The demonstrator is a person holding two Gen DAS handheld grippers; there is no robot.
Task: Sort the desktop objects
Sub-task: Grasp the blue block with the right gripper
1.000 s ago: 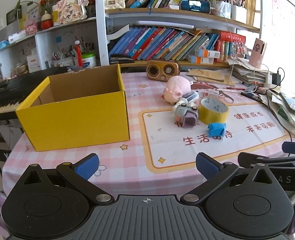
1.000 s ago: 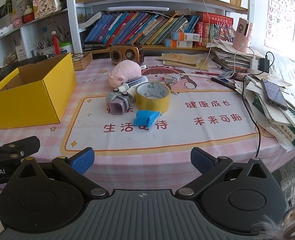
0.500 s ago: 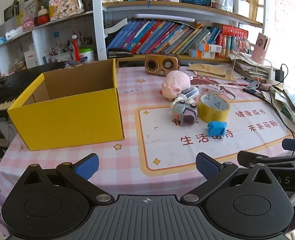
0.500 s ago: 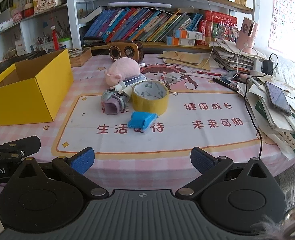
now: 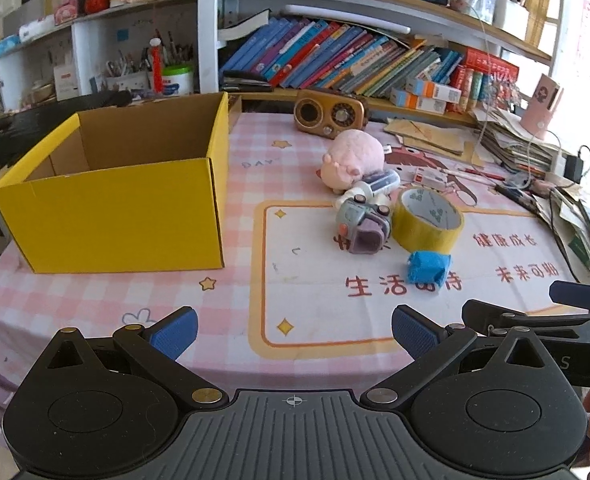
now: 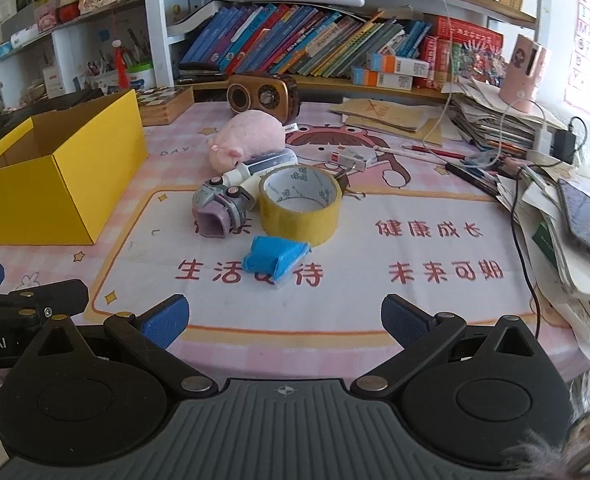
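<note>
With both the left gripper [image 5: 293, 328] and right gripper [image 6: 282, 316] spread wide and empty, a careless reach for the blue packet [image 6: 275, 257], mid-worktop touching the tape roll [image 6: 299, 204], may knock it away.

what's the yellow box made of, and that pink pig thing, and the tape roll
Yellow box: cardboard, going by its brown inside and folded corner seams; matte yellow outside.
Pink pig: looks like soft plush, with a fuzzy surface.
Tape roll: glossy yellowish plastic tape, apparently on a printed paper core.

Bright daylight from the right side, blown out at the far right edge of both views. Strong fisheye bending at edges, dark corners. Centre sharp, soft shadows.
</note>
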